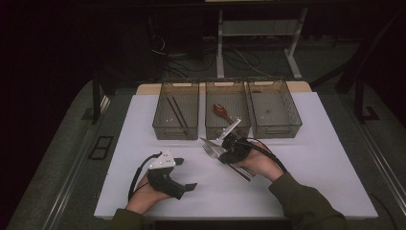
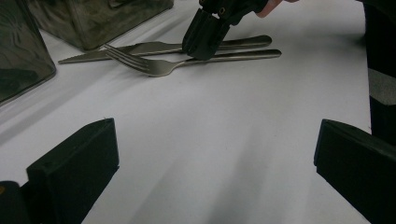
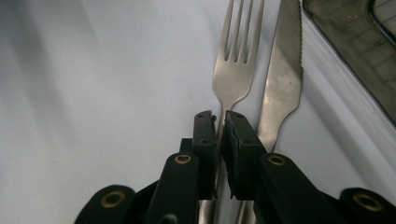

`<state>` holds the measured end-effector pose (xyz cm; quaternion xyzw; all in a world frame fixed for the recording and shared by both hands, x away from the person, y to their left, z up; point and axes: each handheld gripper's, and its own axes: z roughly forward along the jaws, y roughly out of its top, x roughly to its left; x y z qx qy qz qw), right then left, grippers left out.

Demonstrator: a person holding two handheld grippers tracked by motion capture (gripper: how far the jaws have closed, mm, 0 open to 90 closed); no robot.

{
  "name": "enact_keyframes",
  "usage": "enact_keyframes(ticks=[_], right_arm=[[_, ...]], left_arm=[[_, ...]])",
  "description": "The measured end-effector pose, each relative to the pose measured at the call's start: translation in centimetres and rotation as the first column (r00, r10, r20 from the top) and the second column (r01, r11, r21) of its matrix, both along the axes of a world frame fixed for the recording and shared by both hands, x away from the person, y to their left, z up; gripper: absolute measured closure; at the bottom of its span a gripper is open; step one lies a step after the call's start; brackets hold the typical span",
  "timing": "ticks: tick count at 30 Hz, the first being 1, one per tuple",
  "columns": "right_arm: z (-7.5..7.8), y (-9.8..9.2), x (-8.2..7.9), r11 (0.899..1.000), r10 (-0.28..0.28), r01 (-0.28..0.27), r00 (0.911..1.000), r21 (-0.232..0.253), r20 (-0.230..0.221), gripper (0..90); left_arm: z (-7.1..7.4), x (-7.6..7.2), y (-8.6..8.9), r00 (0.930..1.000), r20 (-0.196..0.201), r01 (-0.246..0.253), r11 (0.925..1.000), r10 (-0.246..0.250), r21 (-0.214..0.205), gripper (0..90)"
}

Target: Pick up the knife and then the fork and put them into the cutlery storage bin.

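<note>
A: Pinching the fork at its neck with my right gripper. Jaws are nearly together, one on each side of the thin stem, so I judge it clamped on the fork, which lies flat on the white mat.

B: Where does it sit, taking the middle bin as the mark?

A: Just in front of that bin, tines toward it. The knife lies alongside the fork, between it and the bin, close enough that they may touch.

B: So the risk is dragging the knife along?

A: That is my guess. I would keep the pads on the fork's neck alone, lift straight up and level, and only turn once it is free of the blade. A thin stem may swivel in the pinch, so go slowly.

B: Your other tool?

A: Left gripper rests on the mat nearer me and left of the bin, jaws spread wide, holding nothing.

B: Contents of the bins?

A: Chopsticks in the left one, a brown spoon in the middle.

B: Any marks or lettering?

A: None I can read on cutlery, bins or grippers.
</note>
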<state>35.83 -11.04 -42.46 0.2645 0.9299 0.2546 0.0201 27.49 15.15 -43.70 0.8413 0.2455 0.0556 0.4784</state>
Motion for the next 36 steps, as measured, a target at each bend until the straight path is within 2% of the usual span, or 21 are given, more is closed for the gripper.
enact_keyframes(ticks=[5, 14, 22, 30, 34, 36], right_arm=[[-0.44, 0.19, -0.18, 1.0, 0.006, -0.005, 0.9999, -0.029, 0.014, 80.7], [-0.51, 0.7, -0.86, 0.997, 0.032, -0.027, 0.9972, -0.074, 0.068, 80.7], [-0.47, 0.75, -0.96, 0.998, 0.021, -0.017, 0.9982, -0.067, 0.056, 84.1], [-0.3, 0.75, -0.61, 0.994, 0.062, -0.058, 0.9972, -0.095, 0.041, 80.9], [-0.39, 0.85, -0.8, 0.991, 0.08, -0.073, 0.9948, -0.109, 0.064, 83.2], [-0.39, 0.9, -0.94, 0.992, 0.069, -0.062, 0.9955, -0.108, 0.065, 84.2]], left_arm=[[-0.03, 0.01, -0.02, 1.0, -0.002, 0.002, 1.0, -0.002, 0.003, 0.0], [-0.07, -0.03, -0.11, 1.0, -0.005, 0.001, 1.0, -0.001, 0.005, 0.0], [-0.1, 0.02, -0.07, 1.0, -0.006, 0.002, 1.0, -0.002, 0.003, 0.0], [-0.13, 0.04, -0.08, 1.0, -0.007, 0.002, 1.0, -0.002, 0.005, 0.0], [-0.19, 0.08, -0.12, 1.0, -0.01, 0.0, 1.0, 0.0, 0.005, 0.0], [-0.17, 0.08, -0.11, 1.0, -0.009, 0.0, 1.0, 0.0, 0.004, 0.0]])
